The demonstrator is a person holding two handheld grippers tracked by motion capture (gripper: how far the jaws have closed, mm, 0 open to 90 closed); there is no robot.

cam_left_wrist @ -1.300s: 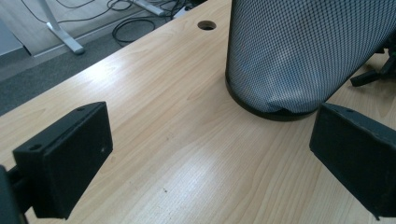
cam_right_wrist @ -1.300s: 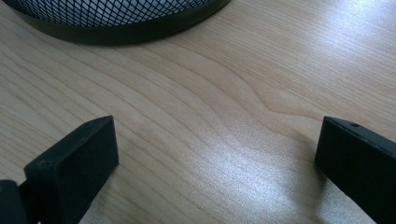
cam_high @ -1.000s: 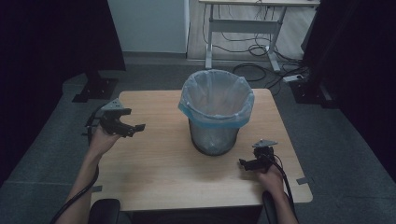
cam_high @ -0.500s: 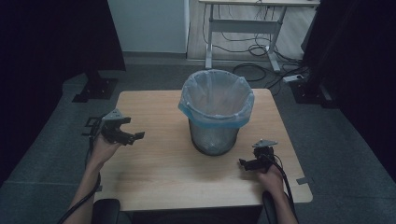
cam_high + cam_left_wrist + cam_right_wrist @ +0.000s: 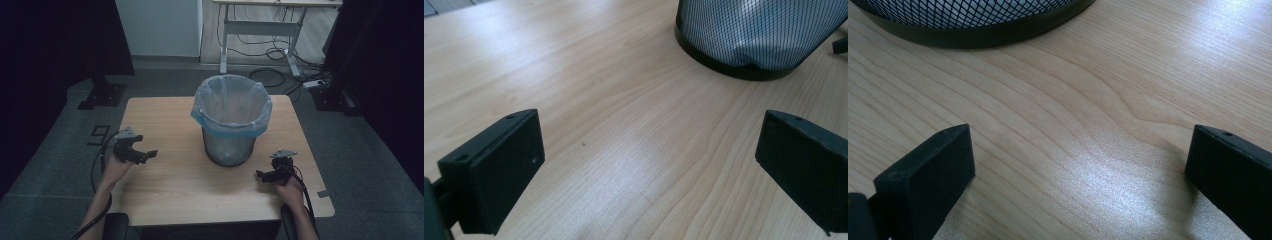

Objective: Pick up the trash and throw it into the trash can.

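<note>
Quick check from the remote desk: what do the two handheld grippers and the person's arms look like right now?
Both the left gripper and the right gripper are black, with flat block-shaped jaws, a grey three-cornered plate on top and a dark cable trailing back. The forearms are bare, with no sleeves visible.

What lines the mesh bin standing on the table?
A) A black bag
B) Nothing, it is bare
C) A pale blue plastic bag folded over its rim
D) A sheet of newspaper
C: the high view shows a pale blue plastic bag folded over the rim of the mesh bin.
</note>
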